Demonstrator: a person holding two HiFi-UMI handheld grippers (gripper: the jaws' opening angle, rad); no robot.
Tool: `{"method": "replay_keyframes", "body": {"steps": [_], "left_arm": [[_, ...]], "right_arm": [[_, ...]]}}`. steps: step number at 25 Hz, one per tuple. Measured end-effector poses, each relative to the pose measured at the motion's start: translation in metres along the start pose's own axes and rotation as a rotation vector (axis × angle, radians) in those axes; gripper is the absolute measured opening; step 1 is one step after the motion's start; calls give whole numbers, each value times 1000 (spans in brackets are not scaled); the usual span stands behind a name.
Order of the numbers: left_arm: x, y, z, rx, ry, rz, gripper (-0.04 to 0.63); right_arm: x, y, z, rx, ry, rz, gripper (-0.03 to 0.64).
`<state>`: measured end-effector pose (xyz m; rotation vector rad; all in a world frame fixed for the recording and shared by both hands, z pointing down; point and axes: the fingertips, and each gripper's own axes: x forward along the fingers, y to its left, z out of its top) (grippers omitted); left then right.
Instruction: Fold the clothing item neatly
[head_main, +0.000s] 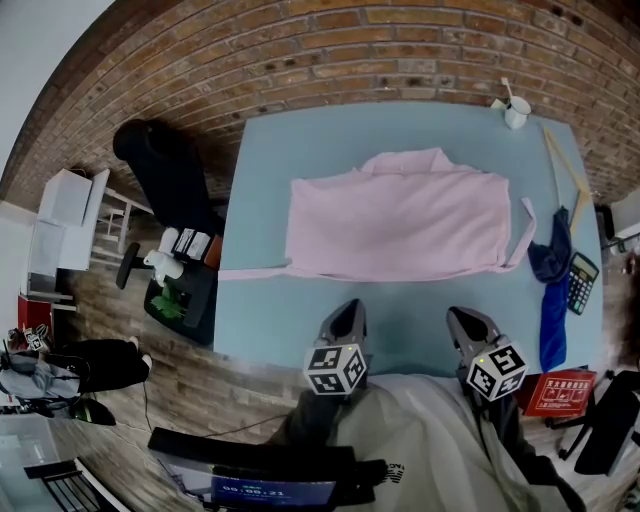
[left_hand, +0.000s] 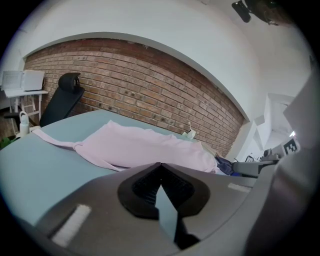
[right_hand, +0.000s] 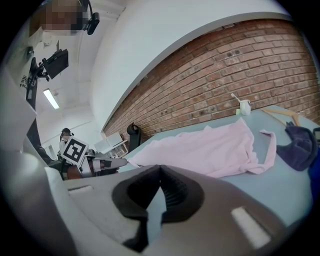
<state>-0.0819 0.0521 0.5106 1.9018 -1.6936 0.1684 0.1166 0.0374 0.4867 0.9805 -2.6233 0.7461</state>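
Note:
A pale pink garment lies spread flat on the blue-grey table, with a thin strap trailing to the left and another at its right edge. It also shows in the left gripper view and the right gripper view. My left gripper hovers near the table's front edge, short of the garment, shut and empty. My right gripper is beside it to the right, also shut with nothing held.
A dark blue cloth hangs over the table's right side beside a calculator. A wooden hanger and a white cup sit at the back right. A black chair stands left of the table.

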Motion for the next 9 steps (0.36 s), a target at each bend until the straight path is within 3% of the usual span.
{"method": "replay_keyframes", "body": {"steps": [9], "left_arm": [[1, 3, -4, -7, 9, 9, 8]], "right_arm": [[2, -1, -1, -3, 9, 0, 2]]}}
